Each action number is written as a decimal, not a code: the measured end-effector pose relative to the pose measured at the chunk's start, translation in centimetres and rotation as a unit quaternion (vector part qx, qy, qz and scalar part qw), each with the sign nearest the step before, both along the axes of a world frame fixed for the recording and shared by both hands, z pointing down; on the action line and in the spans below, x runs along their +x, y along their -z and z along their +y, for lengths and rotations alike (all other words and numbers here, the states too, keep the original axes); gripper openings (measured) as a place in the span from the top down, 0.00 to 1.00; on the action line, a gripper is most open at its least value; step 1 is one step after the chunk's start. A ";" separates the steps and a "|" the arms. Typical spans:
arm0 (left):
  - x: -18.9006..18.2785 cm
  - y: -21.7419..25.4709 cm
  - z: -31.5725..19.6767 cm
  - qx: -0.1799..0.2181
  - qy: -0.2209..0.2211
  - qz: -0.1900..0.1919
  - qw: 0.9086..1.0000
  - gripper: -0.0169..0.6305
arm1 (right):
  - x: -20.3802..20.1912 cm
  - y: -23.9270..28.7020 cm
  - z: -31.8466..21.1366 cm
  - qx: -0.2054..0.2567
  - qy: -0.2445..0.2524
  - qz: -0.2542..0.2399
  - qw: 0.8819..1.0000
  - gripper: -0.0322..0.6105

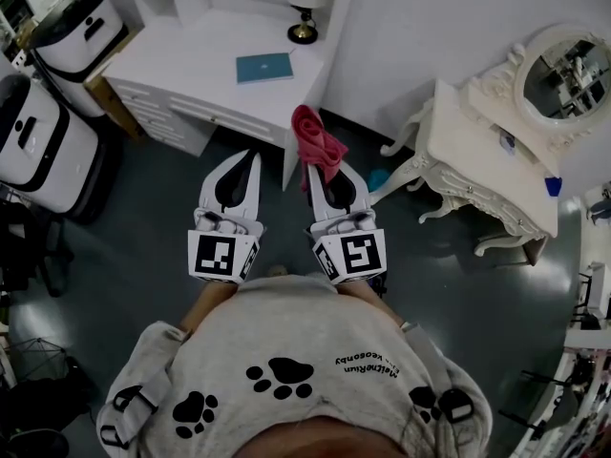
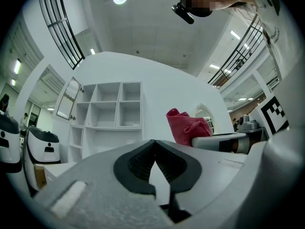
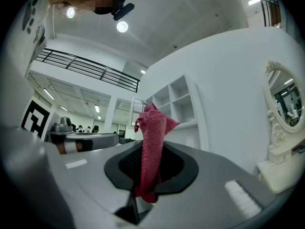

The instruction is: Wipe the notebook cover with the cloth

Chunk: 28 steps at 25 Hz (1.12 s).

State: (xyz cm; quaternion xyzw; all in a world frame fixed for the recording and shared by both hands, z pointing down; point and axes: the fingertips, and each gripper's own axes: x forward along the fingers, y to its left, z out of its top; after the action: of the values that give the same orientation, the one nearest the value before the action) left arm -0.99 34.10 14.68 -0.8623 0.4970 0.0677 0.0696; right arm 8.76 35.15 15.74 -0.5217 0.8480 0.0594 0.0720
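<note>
R tongs (image 1: 323, 172) clamped on lower end of limp, prob light red cloth (image 1: 318, 139), L tongs (image 1: 246, 160) closed empty; teal notebook (image 1: 264, 67) on bench (image 1: 191, 55) well ahead.

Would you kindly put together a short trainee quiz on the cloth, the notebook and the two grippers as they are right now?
1. True or false: the red cloth is clamped in the right gripper.
2. Fill in: the left gripper has its jaws ____, with nothing between them.
3. Where does the teal notebook lie? A) in the left gripper B) on the white desk C) under the red cloth

Key: 1 true; 2 shut; 3 B.
</note>
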 end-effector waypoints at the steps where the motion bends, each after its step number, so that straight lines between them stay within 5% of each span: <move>1: -0.3 -0.1 -0.6 -0.001 0.001 0.002 1.000 0.98 | -0.2 -0.1 -0.5 -0.001 0.000 0.001 1.000 0.87; 17: -1.5 -2.4 -6.9 -0.022 0.008 0.013 1.000 0.98 | -1.3 -1.5 -7.3 -0.008 0.005 0.003 1.000 0.87; 28: -0.7 -2.2 -17.4 -0.017 0.033 0.016 0.999 0.98 | -0.6 -1.5 -18.7 -0.009 0.032 0.014 0.999 0.88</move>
State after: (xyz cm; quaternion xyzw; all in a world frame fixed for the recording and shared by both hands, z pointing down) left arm -1.72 16.68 16.92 -0.8453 0.5272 0.0710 0.0493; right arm 8.18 16.43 17.26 -0.4939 0.8658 0.0567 0.0573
